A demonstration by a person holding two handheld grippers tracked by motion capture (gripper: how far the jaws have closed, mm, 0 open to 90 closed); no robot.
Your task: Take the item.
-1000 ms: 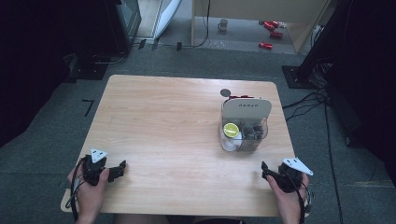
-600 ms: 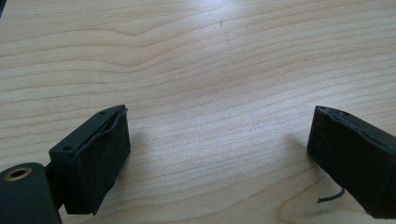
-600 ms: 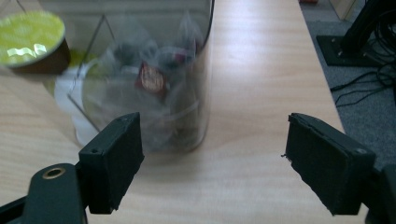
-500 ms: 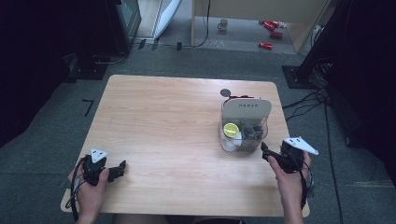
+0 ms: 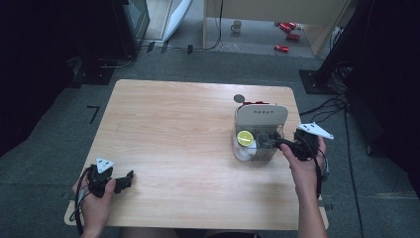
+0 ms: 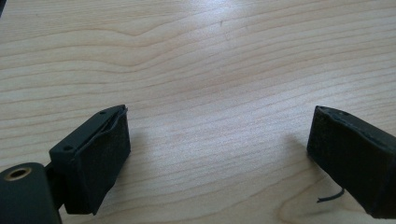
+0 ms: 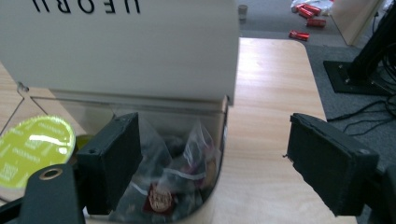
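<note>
A clear plastic box stands right of the table's middle, its white hinged lid raised upright. Inside it lie a cup with a yellow-green top and several small packets. My right gripper is open at the box's right side. In the right gripper view its left jaw is over the packets inside the box wall and its right jaw is outside, over bare wood, below the white lid. My left gripper rests open near the table's front left, with nothing between its jaws.
A small dark disc lies on the wooden table just behind the box. On the floor beyond are a mug and red objects. Cables run off the table's right side.
My right gripper has moved forward and left from the table's front right up to the box's right side. The left gripper has not moved.
</note>
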